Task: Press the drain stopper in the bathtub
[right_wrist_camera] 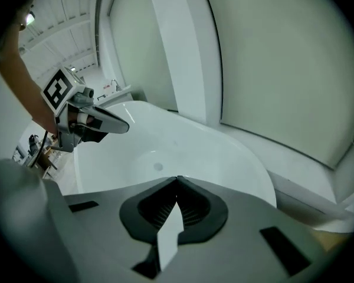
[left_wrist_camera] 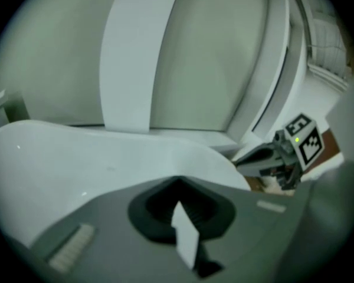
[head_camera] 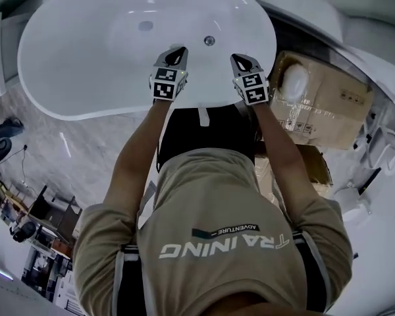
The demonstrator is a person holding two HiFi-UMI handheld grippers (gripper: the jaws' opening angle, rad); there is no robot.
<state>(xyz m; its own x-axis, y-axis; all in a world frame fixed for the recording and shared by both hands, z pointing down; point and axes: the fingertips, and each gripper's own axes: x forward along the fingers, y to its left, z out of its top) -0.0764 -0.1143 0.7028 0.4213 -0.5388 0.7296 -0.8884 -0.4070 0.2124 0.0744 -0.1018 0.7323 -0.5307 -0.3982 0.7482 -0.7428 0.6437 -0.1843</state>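
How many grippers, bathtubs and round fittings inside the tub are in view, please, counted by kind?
grippers: 2, the left gripper and the right gripper
bathtub: 1
round fittings in the tub: 2, the drain stopper and a chrome fitting
total: 5

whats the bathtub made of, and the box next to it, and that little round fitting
Bathtub: glossy white, probably acrylic or glazed ceramic, though the look leaves that open. It is smooth and seamless, with bright light reflections.
Box: cardboard, with matte brown faces, folded edges and printed marks.
Round fitting on the tub's inner wall: likely polished metal, grey with a shiny ring.
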